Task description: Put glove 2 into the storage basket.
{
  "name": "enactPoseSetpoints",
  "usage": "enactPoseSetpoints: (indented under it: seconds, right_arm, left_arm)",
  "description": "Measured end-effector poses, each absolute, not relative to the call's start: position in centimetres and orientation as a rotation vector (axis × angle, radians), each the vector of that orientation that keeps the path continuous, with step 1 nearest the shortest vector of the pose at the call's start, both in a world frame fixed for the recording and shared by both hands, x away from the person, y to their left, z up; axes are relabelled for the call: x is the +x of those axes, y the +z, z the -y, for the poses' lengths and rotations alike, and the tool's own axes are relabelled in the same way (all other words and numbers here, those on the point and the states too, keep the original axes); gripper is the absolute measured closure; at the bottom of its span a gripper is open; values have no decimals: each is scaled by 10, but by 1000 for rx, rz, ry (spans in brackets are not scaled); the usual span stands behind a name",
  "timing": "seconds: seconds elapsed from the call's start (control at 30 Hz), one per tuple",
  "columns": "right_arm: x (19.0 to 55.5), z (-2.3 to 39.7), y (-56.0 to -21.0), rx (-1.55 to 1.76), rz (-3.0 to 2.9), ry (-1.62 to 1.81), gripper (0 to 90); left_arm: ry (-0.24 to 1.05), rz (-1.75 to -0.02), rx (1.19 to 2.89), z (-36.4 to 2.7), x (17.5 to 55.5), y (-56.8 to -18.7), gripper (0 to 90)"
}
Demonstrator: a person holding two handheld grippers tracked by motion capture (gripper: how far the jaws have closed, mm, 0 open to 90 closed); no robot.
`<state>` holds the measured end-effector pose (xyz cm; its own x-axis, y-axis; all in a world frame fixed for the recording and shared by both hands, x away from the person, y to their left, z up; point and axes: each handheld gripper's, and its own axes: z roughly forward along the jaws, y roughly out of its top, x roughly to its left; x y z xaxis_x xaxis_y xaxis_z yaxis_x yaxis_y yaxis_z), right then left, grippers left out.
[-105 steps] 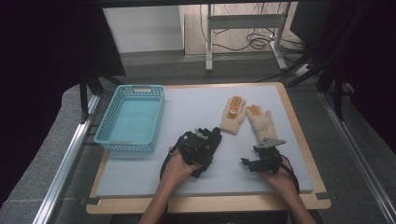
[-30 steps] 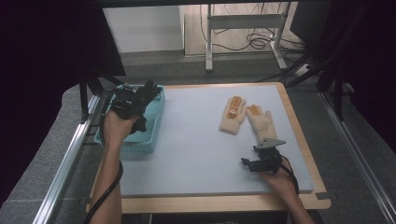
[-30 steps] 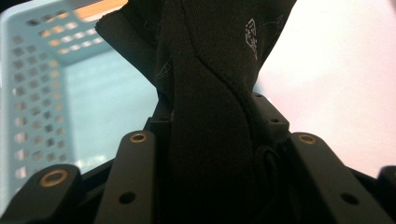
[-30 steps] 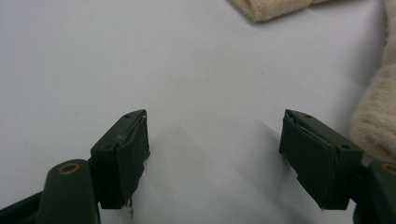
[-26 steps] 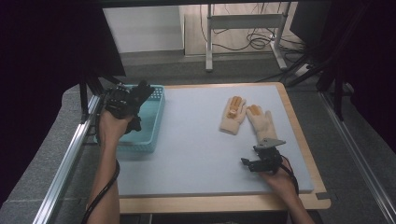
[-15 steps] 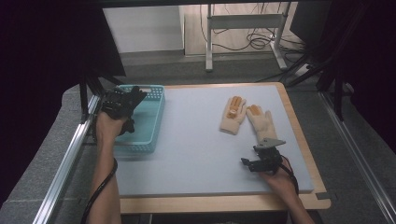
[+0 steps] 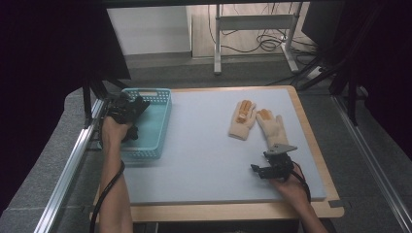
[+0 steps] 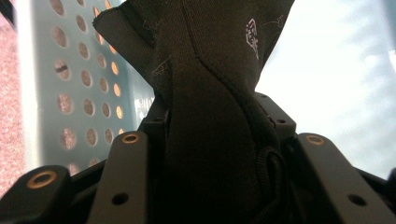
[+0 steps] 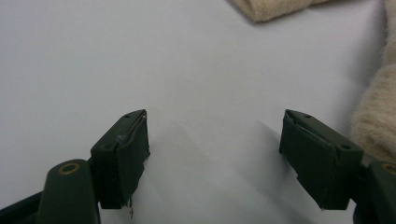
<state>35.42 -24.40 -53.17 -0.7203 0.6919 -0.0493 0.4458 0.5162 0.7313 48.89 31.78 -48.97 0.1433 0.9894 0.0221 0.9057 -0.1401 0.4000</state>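
Left hand-held gripper [image 7: 127, 109] is at the near-left of the teal basket [image 7: 156, 127], low over its inside. The dark fabric piece [image 8: 210, 107], looks like a black glove, sits between its jaws in the left gripper view, with the basket's perforated wall just behind. Jaws have just been opening; the cloth is still wedged between them, and I can't say for sure the pads have let go, but it reads as release in progress.

Right hand-held gripper [image 7: 272, 167] rests on the desk [image 7: 204, 160] with jaws spread wide and nothing between them, just bare mat in the right gripper view. The two beige gloves [image 7: 257, 124] lie side by side just beyond it, not yet touched.

Risks as I judge them:
- Fabric snags on a pad or jaw edge, so lifting off drags it back out of the basket. Cause: jaws not opened far enough before retreat.
- The gripper is close to the basket's left wall; the cloth could drape over the rim instead of dropping inside.
- Bumping the light basket could shift it on the mat.
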Motion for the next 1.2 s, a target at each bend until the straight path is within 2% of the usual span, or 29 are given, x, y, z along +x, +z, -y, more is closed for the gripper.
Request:
enactPoseSetpoints:
  seconds: [0.17, 0.3, 0.33, 0.37, 0.53, 0.8, 1.07, 1.2]
  right_arm:
    - [354, 244, -532, 947, -2426, 1029, 237]
    - [354, 244, -532, 946, -2426, 1029, 237]
    - [354, 244, -532, 946, -2426, 1028, 237]
    - [354, 244, -532, 946, -2426, 1028, 237]
    - [354, 244, -532, 946, -2426, 1028, 237]
    - [354, 244, -532, 946, -2426, 1028, 237]
    - [354, 244, -532, 947, -2426, 1027, 235]
    - [354, 244, -532, 947, -2425, 1026, 234]
  left_arm:
    - [433, -1882, 2195, -318, 496, -501, 495]
    - [382, -1869, 2232, -315, 497, -505, 354]
    - [372, -1864, 2228, -314, 497, -505, 268]
    - [365, -1861, 2231, -314, 497, -504, 268]
    - [360, -1825, 2186, -315, 493, -496, 117]
    - [354, -1717, 2044, -318, 477, -475, 55]
    - [396, -1607, 2090, -303, 464, -463, 25]
    - [392, -1551, 2040, -297, 456, -457, 23]
